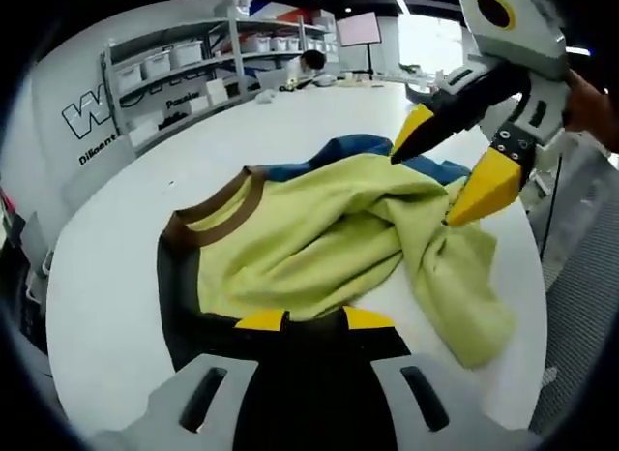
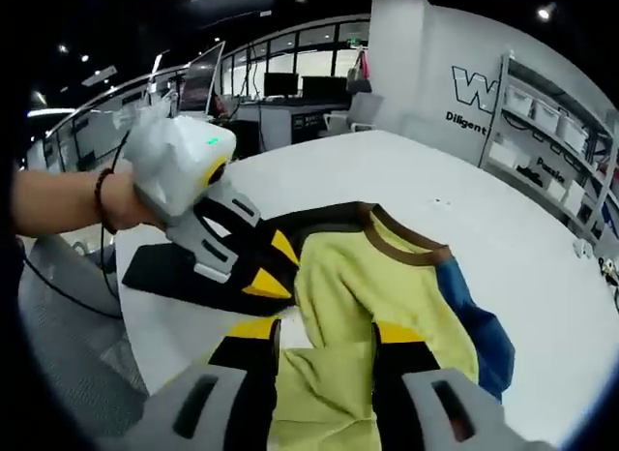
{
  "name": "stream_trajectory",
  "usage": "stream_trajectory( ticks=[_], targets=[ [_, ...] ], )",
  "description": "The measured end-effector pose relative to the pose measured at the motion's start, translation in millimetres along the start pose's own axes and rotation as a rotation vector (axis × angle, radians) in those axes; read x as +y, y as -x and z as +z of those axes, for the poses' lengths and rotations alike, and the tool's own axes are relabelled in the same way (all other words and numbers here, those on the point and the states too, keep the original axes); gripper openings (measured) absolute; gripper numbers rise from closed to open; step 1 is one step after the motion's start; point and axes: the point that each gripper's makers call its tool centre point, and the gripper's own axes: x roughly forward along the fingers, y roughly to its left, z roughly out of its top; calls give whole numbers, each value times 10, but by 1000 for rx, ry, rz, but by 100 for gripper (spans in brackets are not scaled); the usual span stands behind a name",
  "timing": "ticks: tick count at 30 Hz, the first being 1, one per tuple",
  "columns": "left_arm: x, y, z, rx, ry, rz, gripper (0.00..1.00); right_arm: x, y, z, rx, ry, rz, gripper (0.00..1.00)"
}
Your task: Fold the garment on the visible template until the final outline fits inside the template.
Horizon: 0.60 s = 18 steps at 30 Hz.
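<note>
I am seeing the yellow-green shirt with brown collar [image 1: 319,228] lying bunched on the black rectangular template [image 1: 179,306], which is lying on the round white table [image 1: 106,306]. My left gripper [image 1: 314,318] is sitting at the shirt's near edge; my right gripper [image 1: 447,170] is pressing into the cloth from the right. Metal storage shelves with bins [image 1: 179,69] are standing behind the table.

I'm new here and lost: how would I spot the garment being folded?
Look at the big white table. On it lies a black template, and across that is the shirt: crumpled, yellow-green, with a brown collar and a blue sleeve. Nothing else on the table is cloth.
</note>
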Motion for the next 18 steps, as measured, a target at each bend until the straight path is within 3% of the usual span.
stream_trajectory(
  ticks=[3, 5, 8, 18],
  targets=[
    [1, -40, 5, 5, -14, -5, 16, 86, -5, -68, 19, 28, 7, 32],
    [-20, -62, 6, 8, 80, -28, 16, 201, -31, -149, 20, 33, 43, 32],
    [-14, -73, 1, 11, 43, -28, 16, 300, -46, -326, 77, 61, 72, 32],
    [-58, -138, -17, 26, 50, -45, 16, 516, -55, -458, 100, 53, 130, 32]
  ],
)
